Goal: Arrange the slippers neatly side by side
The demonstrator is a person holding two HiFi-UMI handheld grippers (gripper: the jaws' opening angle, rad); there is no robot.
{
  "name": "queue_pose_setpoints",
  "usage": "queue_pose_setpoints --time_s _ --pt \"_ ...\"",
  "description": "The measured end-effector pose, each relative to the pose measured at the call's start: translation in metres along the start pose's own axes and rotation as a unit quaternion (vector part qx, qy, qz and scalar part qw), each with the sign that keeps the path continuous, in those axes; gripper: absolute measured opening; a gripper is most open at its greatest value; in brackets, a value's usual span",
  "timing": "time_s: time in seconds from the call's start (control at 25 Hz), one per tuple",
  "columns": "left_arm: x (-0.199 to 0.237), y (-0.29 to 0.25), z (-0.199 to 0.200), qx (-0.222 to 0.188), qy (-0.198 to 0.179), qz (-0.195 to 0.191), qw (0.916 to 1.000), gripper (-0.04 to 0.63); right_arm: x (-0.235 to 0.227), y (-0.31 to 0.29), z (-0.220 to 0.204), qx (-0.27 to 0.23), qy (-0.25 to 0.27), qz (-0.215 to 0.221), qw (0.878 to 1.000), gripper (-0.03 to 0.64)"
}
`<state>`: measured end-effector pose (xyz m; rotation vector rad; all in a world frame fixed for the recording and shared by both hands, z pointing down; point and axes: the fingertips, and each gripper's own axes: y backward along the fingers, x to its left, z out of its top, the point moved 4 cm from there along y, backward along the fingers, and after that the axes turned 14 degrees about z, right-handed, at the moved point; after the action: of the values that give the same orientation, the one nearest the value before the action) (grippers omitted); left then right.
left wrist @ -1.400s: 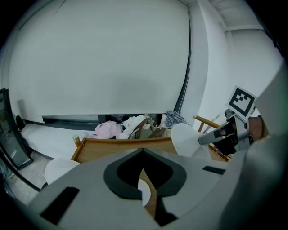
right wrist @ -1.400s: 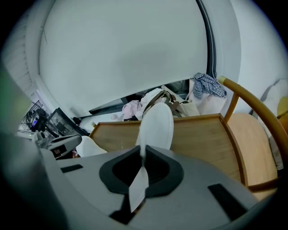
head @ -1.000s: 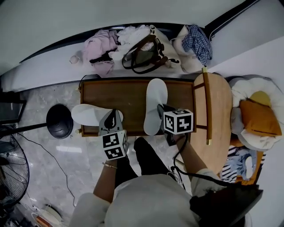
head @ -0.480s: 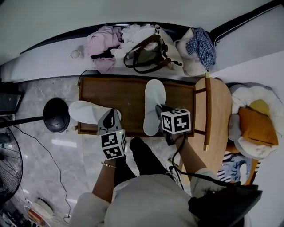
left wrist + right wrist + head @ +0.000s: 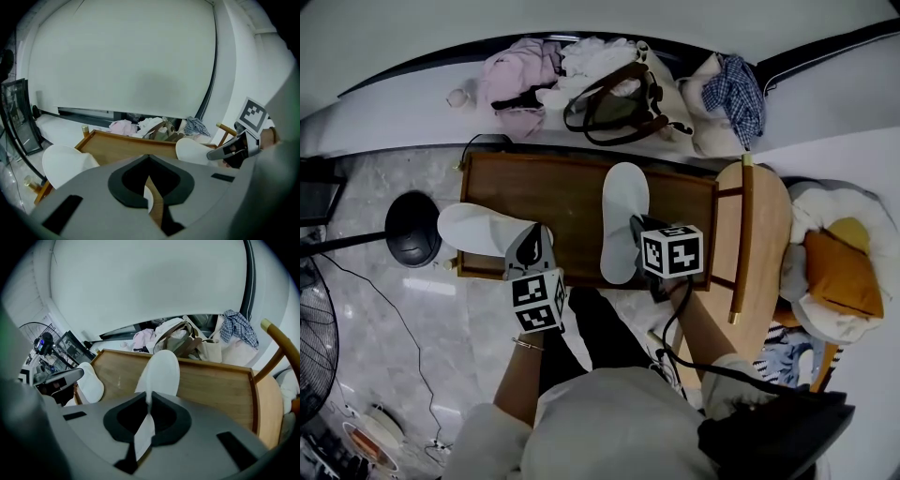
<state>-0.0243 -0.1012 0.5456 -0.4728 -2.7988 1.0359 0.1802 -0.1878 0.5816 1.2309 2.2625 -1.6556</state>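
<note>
Barely anything has shifted since a second ago — the right gripper (image 5: 637, 227) has sunk slightly, its jaws clamped on the near end of the right slipper (image 5: 624, 202), which lies lengthwise on the table (image 5: 562, 187). The left gripper (image 5: 534, 239) has its jaws closed on the left slipper (image 5: 478, 230), crosswise over the table's left edge. Both are held but well apart and unaligned — the pairing is still to do.

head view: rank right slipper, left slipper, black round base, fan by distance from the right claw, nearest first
1. right slipper: gripped in the right claw, mid table.
2. left slipper: at the table's left end.
3. black round base: on the floor, just left of the table.
4. fan: on the floor, at the view's far left edge.
</note>
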Motion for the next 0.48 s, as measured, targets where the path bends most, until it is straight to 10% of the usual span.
queue_pose_setpoints --time_s 0.48 --pt "-0.007 -0.01 -0.011 0.019 -0.005 -0.002 0.9998 0.008 -0.013 -0.009 -0.006 -0.006 -0.023 -0.011 1.0 0.041"
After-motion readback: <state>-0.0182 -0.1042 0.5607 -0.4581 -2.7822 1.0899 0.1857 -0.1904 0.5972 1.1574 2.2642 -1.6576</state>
